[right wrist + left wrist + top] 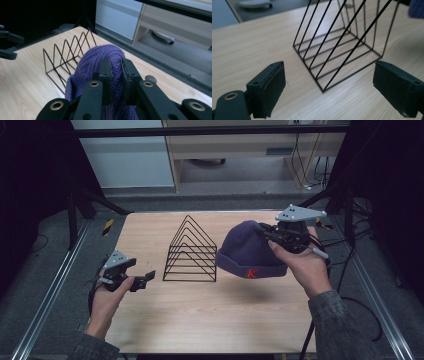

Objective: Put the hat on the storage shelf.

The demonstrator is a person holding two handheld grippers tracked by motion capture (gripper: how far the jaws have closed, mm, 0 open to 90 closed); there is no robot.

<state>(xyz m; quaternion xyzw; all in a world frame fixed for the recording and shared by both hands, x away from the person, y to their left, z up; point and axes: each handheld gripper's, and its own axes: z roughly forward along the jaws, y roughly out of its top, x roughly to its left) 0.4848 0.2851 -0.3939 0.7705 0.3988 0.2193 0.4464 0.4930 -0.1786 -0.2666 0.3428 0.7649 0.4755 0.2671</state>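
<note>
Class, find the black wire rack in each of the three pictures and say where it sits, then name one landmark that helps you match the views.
High view: the black wire rack stands mid-table, left of the purple beanie.
Left gripper view: the rack is at centre, beyond the open tool.
Right gripper view: the rack is left of centre, behind the beanie.
Shared landmark: the light wooden table.
</note>
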